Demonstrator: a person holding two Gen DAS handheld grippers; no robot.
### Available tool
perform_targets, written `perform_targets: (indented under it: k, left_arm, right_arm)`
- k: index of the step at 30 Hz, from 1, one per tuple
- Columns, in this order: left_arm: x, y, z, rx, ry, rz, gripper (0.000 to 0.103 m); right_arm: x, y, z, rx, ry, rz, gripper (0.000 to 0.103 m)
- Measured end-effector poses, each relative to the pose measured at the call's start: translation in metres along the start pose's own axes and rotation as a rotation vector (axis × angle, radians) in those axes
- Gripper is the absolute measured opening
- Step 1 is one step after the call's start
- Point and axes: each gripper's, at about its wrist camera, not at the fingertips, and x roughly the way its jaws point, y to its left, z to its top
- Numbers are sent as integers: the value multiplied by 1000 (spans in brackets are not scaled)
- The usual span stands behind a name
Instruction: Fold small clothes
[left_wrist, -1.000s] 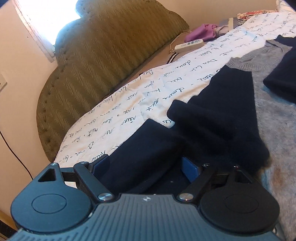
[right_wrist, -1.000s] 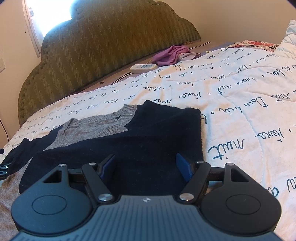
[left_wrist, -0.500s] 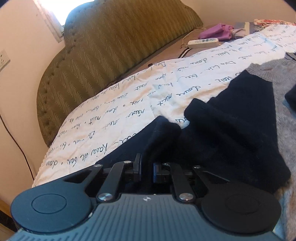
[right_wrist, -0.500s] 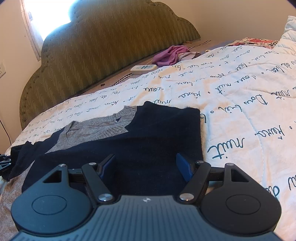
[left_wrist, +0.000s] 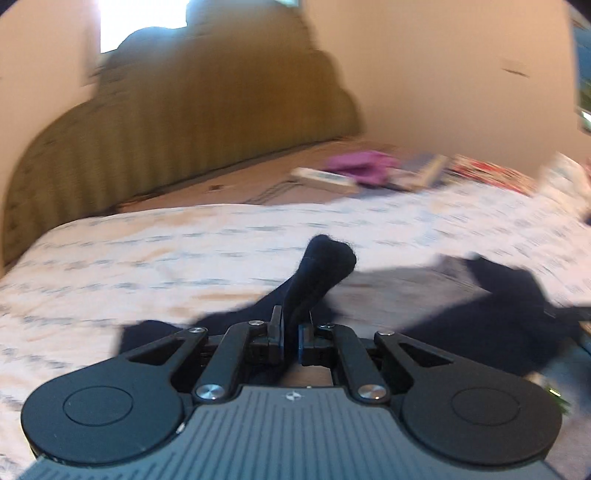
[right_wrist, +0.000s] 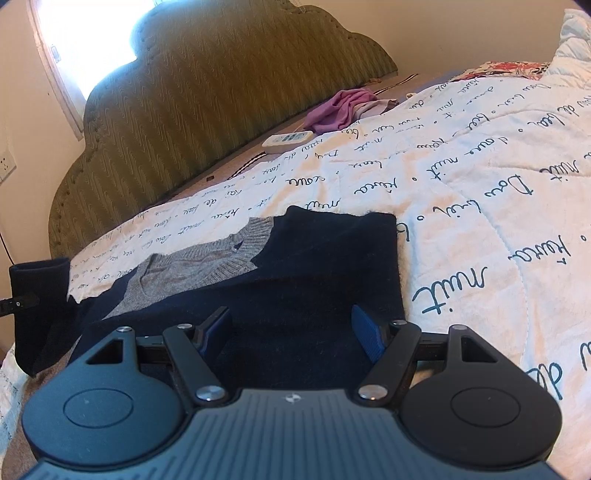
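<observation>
Up comes the left gripper (left_wrist: 291, 332) — a second ago its jaws stood wide around the navy sleeve (left_wrist: 321, 273) flat on the bed, and now they are pinched tight on it, the cuff end sticking up past the fingertips and clear of the quilt (left_wrist: 155, 258). That view has gone blurry with the swing. From the right wrist camera you can see the same sleeve lifted at the far left edge, standing above the covers with the left gripper's tip clamped on it.

Right gripper (right_wrist: 291, 328) hasn't budged: jaws well apart, blue pads on either side, nothing pinched between them, hovering over the folded navy part of the sweater (right_wrist: 295, 295). The sweater lies on the quilt, grey collar (right_wrist: 236, 247) showing toward the headboard (right_wrist: 207, 110), its right sleeve already folded across the body.

Back near the headboard, a remote (right_wrist: 286, 140) and a purple cloth (right_wrist: 340, 109) sit well away from the sweater.
</observation>
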Motion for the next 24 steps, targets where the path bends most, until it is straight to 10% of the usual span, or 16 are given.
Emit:
perform_targets:
  k: [5,17,20,24]
  left_arm:
    - [15,-93,-37,205,48,-63,7]
    - [24,-99,-64,246,-5,-28,6]
    - [23,-88,-61,187,0,-57,8]
    - [20,-78,-59,122,-5,-77,10]
  right_arm:
    - [0,0,0,1,0,1,71]
    - [-2,19,18,24,61,-76,74]
    - [-13,35,28,129,35,59,75]
    - [15,74,29,140,237,214,82]
